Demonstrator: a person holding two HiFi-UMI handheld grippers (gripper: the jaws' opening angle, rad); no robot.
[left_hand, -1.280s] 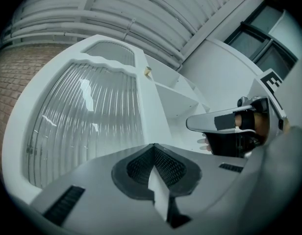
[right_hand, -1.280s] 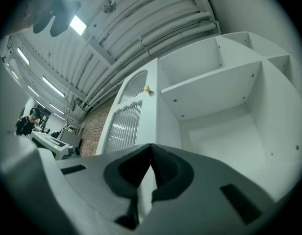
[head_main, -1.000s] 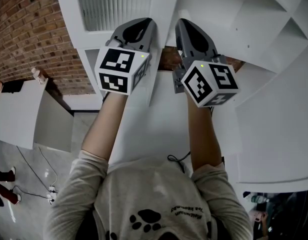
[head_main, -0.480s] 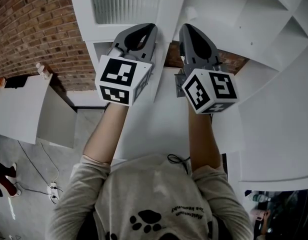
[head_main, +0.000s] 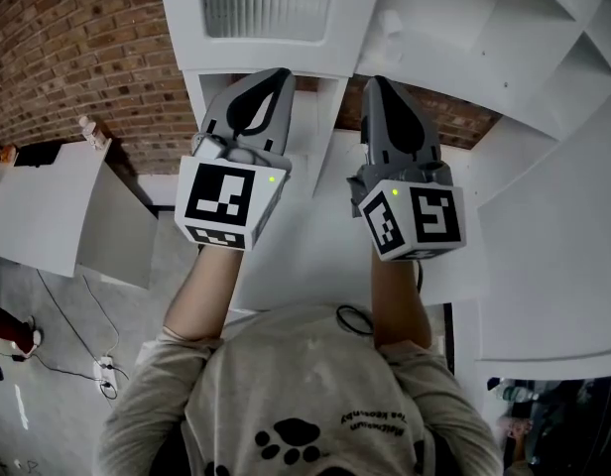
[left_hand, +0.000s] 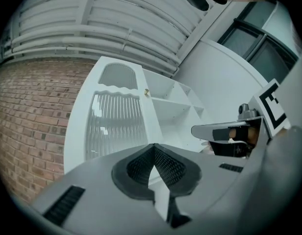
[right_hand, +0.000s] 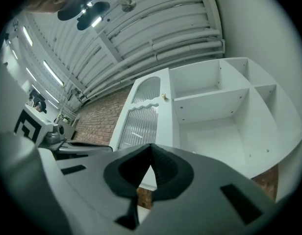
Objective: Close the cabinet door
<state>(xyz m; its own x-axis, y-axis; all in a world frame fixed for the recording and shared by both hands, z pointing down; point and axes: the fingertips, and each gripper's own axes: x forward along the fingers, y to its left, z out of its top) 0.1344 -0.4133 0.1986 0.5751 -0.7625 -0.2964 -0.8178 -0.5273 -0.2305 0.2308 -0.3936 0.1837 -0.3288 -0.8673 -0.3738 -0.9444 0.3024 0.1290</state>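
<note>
Meeting at their tips, the jaws of the left gripper [left_hand: 153,148] and right gripper [right_hand: 150,147] are pressed together, with nothing held or touched. The cabinet door [left_hand: 114,126], with its ribbed glass, is seen swung open ahead, beside the shelved cabinet [right_hand: 214,106]. The shirt lettering [head_main: 375,426] cannot be read.

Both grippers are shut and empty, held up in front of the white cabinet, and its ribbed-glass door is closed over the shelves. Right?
Not quite: the ribbed-glass door is open, swung out to the left, and the shelves stand exposed, as the right gripper view shows. The rest holds: the left gripper and right gripper are shut and empty before the white cabinet.
</note>
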